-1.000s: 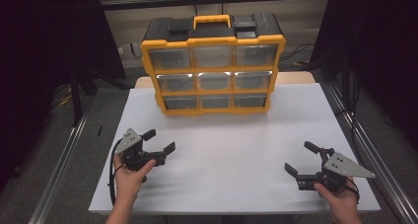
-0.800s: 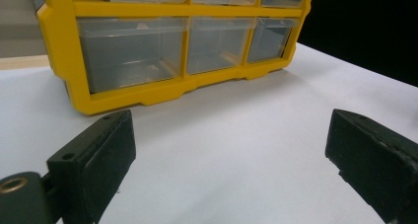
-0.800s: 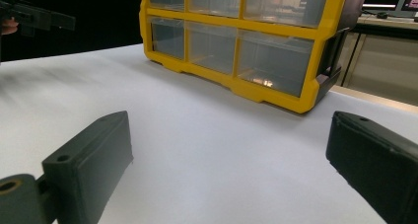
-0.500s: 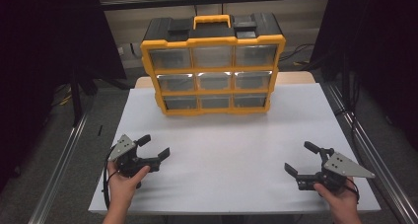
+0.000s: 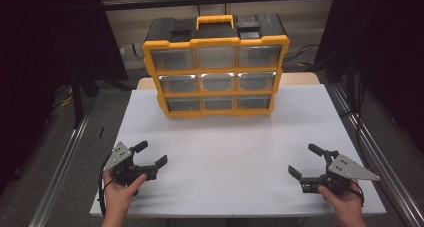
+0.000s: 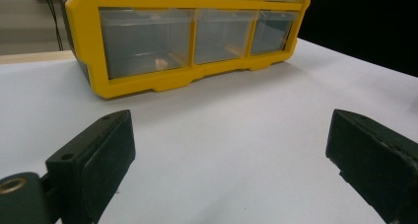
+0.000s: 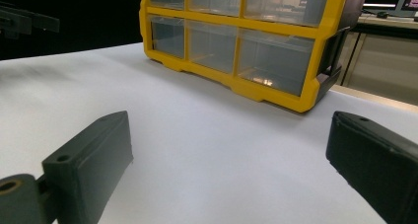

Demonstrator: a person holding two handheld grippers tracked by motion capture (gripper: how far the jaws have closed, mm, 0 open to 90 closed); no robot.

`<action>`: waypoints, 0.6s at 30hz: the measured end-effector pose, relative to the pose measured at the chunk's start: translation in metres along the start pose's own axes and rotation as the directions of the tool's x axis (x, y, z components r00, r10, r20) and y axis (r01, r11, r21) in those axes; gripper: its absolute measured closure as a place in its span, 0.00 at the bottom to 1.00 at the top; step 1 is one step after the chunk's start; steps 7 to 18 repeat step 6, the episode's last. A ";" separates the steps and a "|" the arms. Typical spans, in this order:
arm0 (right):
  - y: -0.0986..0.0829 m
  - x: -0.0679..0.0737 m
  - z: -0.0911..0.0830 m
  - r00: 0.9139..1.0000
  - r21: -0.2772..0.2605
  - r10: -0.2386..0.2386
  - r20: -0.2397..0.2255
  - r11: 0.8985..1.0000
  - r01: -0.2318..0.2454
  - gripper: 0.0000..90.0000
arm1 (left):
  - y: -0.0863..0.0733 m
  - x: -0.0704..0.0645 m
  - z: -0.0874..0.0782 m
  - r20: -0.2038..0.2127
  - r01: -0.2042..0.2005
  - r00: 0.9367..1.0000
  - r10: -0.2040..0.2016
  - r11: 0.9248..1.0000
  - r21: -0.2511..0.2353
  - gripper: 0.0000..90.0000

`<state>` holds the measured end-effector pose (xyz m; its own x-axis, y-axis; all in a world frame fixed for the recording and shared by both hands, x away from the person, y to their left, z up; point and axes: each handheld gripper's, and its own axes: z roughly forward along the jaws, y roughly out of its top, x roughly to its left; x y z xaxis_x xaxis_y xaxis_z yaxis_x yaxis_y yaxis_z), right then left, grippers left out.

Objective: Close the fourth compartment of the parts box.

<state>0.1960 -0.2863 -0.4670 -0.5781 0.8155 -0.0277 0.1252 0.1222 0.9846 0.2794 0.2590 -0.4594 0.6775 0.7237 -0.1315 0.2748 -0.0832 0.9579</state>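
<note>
A yellow and black drawer organizer (image 5: 216,67) with clear drawers in three rows stands upright at the far middle of the white table (image 5: 235,152). Its bottom drawers face the left gripper view (image 6: 187,36) and the right gripper view (image 7: 246,41); a small item lies in the bottom left drawer (image 6: 160,62) and another in the bottom right drawer (image 7: 266,81). My left gripper (image 5: 151,154) rests near the front left of the table, open and holding nothing. My right gripper (image 5: 305,160) sits near the front right, open and holding nothing too.
Metal rails (image 5: 60,177) run along both sides of the table. Dark curtains (image 5: 45,52) hang left and right. A wooden strip (image 5: 305,78) shows behind the organizer. The white surface between the grippers and the organizer is bare.
My left gripper has drawn back toward the front left edge of the table. The right gripper has stayed where it was.
</note>
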 end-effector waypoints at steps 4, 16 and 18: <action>0.000 0.000 0.000 1.000 0.003 0.001 -0.002 1.000 -0.001 0.04 | -0.001 0.000 0.001 0.001 -0.010 1.000 0.010 1.000 0.005 0.05; 0.000 0.000 0.000 1.000 0.000 -0.001 0.001 1.000 0.001 0.04 | -0.002 0.001 0.001 0.002 -0.002 1.000 0.002 1.000 0.010 0.05; 0.000 0.000 0.000 1.000 0.000 -0.001 0.001 1.000 0.001 0.04 | -0.002 0.001 0.001 0.002 -0.002 1.000 0.002 1.000 0.010 0.05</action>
